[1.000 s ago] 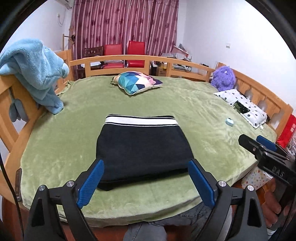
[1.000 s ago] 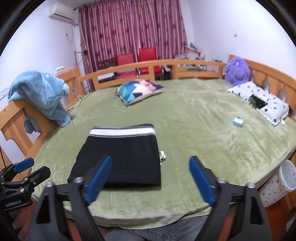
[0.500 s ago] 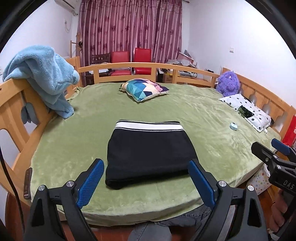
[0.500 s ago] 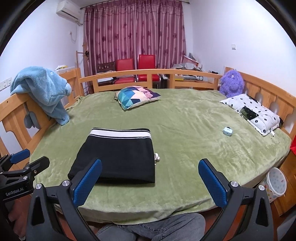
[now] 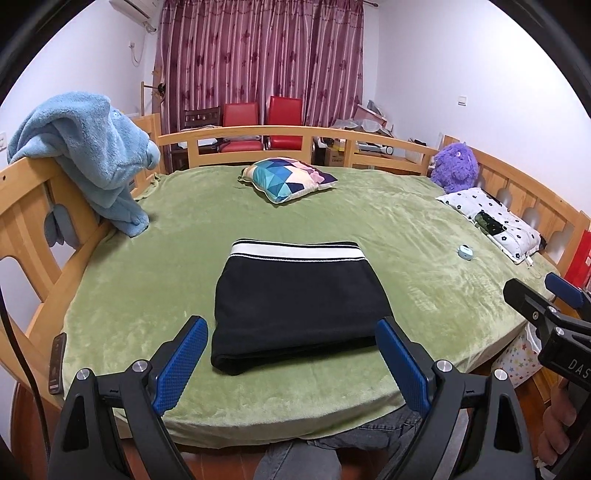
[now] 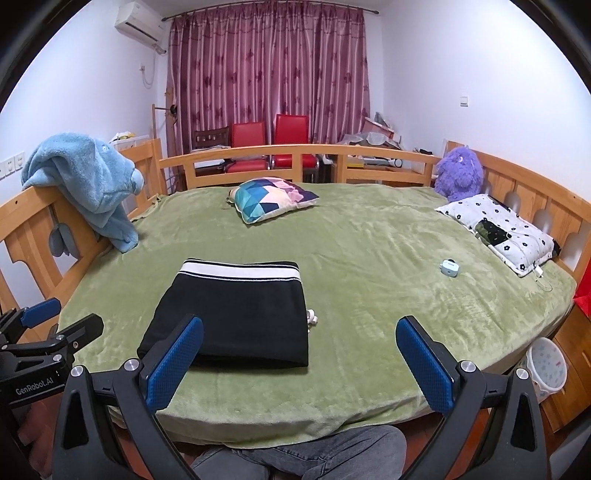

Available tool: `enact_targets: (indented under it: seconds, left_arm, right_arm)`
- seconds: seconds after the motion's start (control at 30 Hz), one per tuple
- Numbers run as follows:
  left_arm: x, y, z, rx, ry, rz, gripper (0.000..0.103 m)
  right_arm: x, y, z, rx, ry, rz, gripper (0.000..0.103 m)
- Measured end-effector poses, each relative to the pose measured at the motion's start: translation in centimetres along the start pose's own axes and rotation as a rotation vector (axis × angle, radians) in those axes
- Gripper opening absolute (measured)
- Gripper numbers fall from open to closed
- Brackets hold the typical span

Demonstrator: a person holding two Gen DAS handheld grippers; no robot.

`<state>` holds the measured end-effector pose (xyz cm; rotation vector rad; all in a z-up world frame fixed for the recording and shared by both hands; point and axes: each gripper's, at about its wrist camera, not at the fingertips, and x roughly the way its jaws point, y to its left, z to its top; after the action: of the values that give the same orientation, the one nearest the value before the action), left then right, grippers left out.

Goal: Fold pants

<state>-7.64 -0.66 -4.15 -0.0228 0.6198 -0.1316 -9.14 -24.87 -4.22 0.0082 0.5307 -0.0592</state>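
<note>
Pants [image 5: 295, 299] lay folded at frame centre on bed [image 5: 406, 236]; left claw [image 5: 291, 363] and right claw [image 6: 299, 363] gaped empty, right just widened.

A home bedroom: a wooden-railed bed [image 6: 295, 149] under a green plush blanket [image 6: 369, 251], scattered pillows, a purple stuffed toy [image 6: 460, 173], maroon curtains [image 6: 269, 70] and a wall air conditioner [image 6: 138, 20]
</note>
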Motion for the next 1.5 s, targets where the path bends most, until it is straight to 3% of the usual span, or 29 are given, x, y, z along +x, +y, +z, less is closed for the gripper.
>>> enact_targets:
  seconds: [1.5]
  left_arm:
    - [-0.1,0.4,0.1,0.008,-0.003,-0.015,0.092]
  right_arm:
    - [-0.3,1.5,-0.1,0.025,0.005,-0.029,0.102]
